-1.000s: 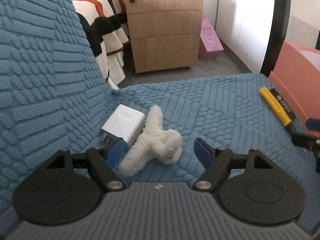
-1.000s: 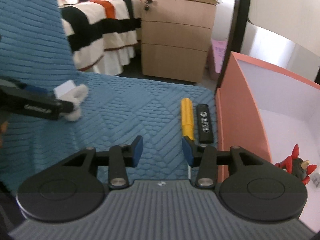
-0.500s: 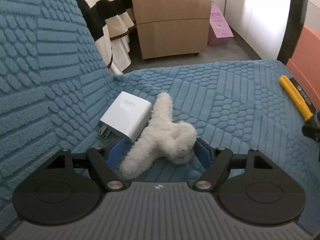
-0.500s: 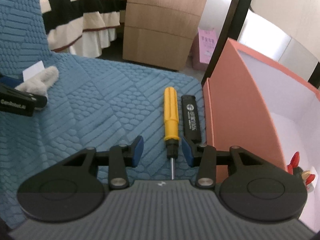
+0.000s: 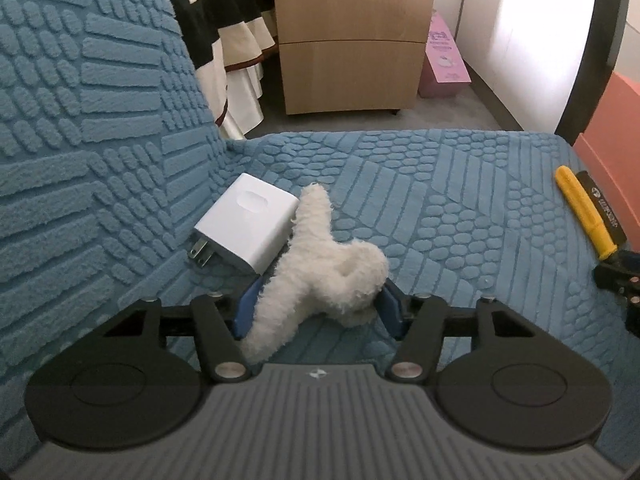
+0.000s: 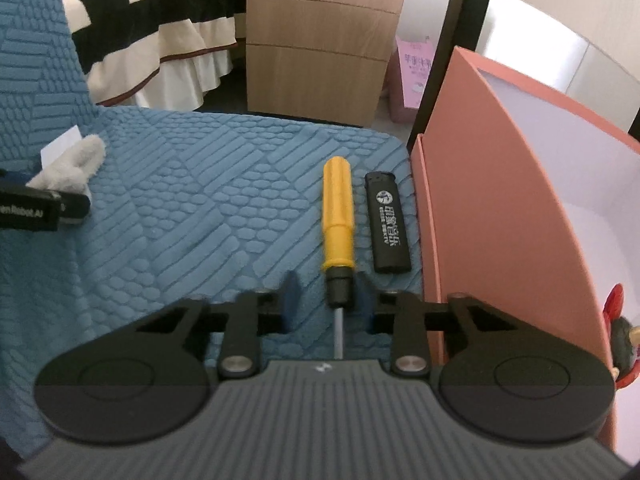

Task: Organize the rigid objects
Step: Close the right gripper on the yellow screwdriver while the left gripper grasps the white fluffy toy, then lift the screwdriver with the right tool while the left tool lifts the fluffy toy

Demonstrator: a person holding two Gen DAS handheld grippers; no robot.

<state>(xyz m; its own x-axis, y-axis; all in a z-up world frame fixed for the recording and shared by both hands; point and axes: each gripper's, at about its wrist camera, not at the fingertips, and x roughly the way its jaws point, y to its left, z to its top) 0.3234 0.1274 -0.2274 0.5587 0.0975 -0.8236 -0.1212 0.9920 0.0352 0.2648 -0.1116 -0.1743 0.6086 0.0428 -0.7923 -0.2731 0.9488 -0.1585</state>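
Left wrist view shows the left tool [image 5: 316, 308], jaws just closed, clamping the fluffy white hair claw [image 5: 320, 268] beside the white charger [image 5: 250, 228], while the right tool [image 6: 330, 300], just narrowed, brackets the yellow screwdriver [image 6: 338, 224]; next, likely lifting both into the pink box [image 6: 500, 208].

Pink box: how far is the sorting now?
Done: red spiky toy in the pink box. In hand: left gripper has just closed on the fluffy white clip; right gripper closing around the yellow-handled screwdriver, no grip yet. Left: white charger, black lighter.
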